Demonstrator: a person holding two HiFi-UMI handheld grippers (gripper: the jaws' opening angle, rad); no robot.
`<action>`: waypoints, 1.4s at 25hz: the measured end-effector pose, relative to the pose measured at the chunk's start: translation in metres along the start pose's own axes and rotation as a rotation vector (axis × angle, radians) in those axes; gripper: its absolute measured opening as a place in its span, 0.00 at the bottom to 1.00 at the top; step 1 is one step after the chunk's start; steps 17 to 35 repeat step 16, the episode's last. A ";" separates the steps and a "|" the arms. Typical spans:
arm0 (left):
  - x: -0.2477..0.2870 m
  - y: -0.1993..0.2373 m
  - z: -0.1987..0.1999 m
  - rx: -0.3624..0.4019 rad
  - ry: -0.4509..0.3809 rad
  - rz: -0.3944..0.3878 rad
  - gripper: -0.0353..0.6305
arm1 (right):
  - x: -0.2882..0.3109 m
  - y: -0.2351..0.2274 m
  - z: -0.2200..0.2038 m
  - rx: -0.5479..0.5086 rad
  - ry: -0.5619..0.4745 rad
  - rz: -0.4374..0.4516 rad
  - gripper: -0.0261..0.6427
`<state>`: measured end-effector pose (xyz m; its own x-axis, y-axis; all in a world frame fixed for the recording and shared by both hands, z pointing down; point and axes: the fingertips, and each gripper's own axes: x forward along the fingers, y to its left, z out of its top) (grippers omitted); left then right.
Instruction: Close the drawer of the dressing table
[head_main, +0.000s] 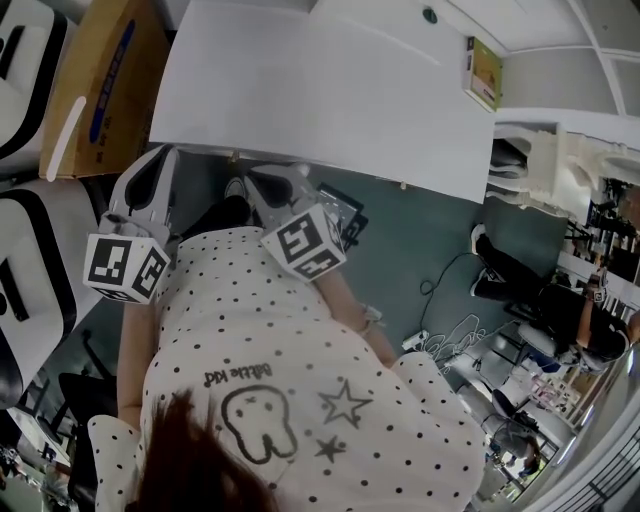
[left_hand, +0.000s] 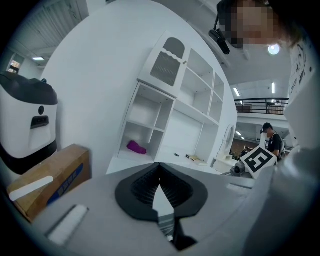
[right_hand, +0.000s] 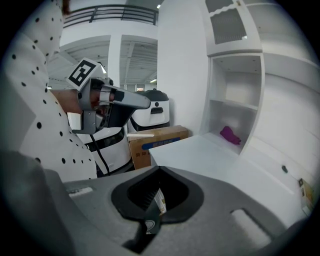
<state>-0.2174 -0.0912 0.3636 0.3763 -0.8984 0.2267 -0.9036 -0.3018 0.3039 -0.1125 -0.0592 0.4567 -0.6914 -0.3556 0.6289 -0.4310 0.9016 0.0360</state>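
Dressing table, purple item in cubby

Dressing table: white, with a plain flat desk top. A white shelf unit of open compartments rose from the top's far side, with one arched door above. The front edge ran straight, two small knob-like fittings just under it. The drawer itself was not discernible from above.

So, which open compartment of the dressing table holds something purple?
The bottom-left compartment in the left gripper view, under the cabinet door: the purple thing lies on its floor; no other shows purple.
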 end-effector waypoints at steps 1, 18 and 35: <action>0.000 0.000 0.000 -0.004 0.002 0.000 0.05 | 0.000 0.000 0.000 0.000 -0.001 0.000 0.04; 0.012 0.000 0.000 -0.015 0.022 -0.028 0.05 | 0.001 -0.010 0.002 0.022 0.011 -0.022 0.04; 0.012 0.000 0.000 -0.015 0.022 -0.028 0.05 | 0.001 -0.010 0.002 0.022 0.011 -0.022 0.04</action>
